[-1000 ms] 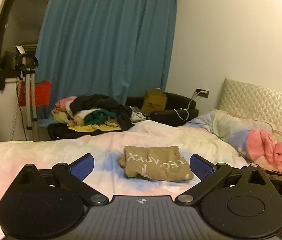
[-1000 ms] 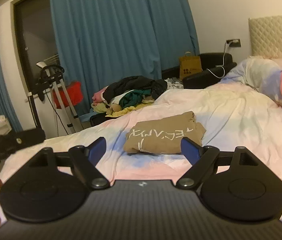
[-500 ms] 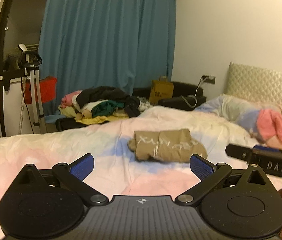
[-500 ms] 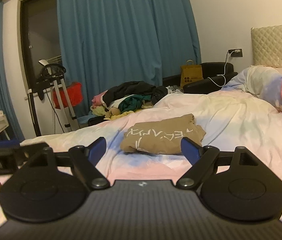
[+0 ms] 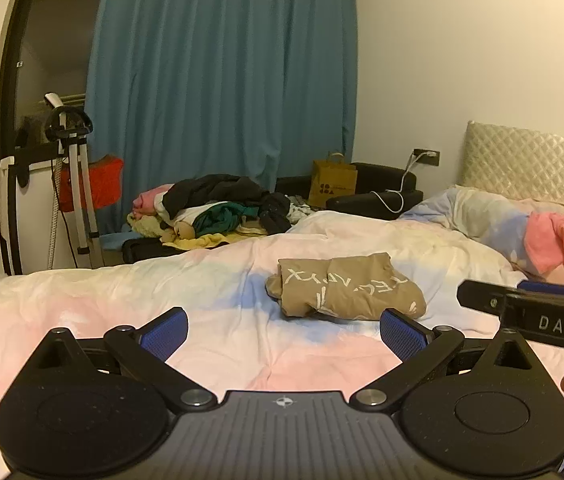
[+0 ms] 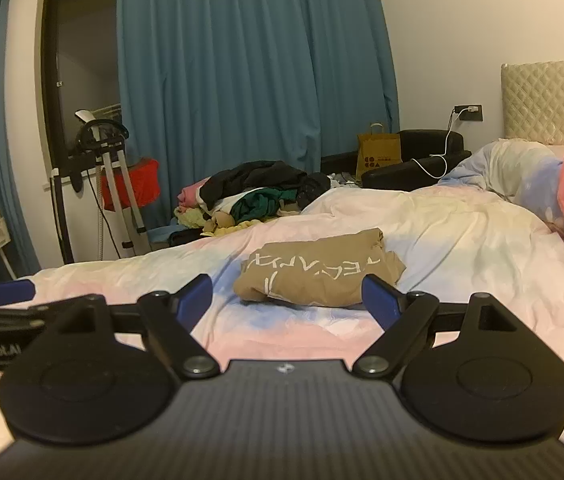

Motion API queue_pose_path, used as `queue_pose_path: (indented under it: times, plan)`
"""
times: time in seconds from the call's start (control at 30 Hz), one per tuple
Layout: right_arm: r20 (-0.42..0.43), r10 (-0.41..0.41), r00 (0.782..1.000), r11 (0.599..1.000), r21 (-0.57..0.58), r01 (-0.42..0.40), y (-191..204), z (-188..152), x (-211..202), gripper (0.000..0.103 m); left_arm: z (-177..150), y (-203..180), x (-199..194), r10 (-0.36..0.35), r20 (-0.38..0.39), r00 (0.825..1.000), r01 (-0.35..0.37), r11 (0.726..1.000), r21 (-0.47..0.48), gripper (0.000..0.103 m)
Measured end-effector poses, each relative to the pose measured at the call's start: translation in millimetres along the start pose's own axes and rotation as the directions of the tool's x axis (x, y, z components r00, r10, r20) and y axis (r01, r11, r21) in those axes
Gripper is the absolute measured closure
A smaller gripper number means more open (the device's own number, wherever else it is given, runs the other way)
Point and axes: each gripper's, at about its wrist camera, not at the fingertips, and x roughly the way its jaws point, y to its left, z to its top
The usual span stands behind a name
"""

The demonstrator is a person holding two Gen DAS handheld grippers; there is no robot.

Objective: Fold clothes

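Since a second ago I see both views pulled back slightly from the folded tan shirt (image 5: 346, 290), which lies on the bed (image 5: 210, 320) ahead, left gripper (image 5: 282, 334) and right gripper (image 6: 287, 298) both spread wide and empty.

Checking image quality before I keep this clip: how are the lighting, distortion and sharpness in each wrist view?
Left wrist view: dim, warm yellowish light, strong fisheye bending with dark corners; the tan shirt is readable, its print slightly soft. Right wrist view: same warm cast, curtain and headboard curve; no glare, shirt fairly sharp.
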Motion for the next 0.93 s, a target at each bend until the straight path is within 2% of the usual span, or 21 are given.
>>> queue_pose_path:
  times: [0.23,0.93]
  plan:
    - [-0.013,-0.007,1.0,1.0,0.001,0.007,0.5,-1.2,0.5,0.019,4.2,6.3,-0.7,0.022,0.014,1.0,-0.021,0.999,-0.033,0.0]
    - [-0.031,-0.016,0.999,1.0,0.001,0.016,-0.3,-1.5,1.5,0.019,1.4,8.6,-1.8,0.03,-0.007,1.0,-0.031,0.999,-0.039,0.0]
